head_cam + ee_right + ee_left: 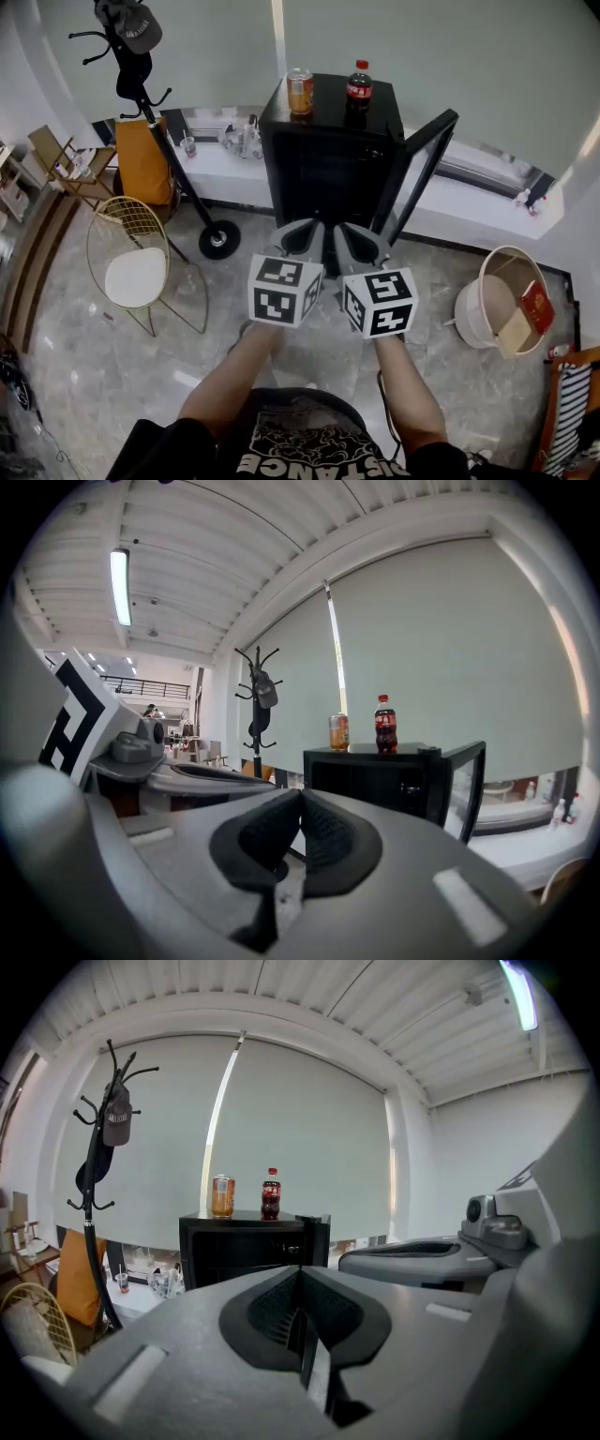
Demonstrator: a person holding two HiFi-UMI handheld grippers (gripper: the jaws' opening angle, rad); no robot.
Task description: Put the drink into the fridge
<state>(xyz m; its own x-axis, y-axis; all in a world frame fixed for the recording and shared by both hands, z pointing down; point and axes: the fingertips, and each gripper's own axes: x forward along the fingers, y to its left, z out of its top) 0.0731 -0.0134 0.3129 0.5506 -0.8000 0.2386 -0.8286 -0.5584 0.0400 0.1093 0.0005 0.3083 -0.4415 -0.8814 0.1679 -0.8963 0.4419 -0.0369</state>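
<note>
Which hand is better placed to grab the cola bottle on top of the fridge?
Right, probably. In the head view the right tool lines up with the cola bottle, the left tool with the can. Both tools are shut and empty.

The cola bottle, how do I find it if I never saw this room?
Look for the small black fridge with its door swung open. Two drinks stand on its top; the cola bottle is the dark one with a red cap and red label, right of the shorter orange can.
</note>
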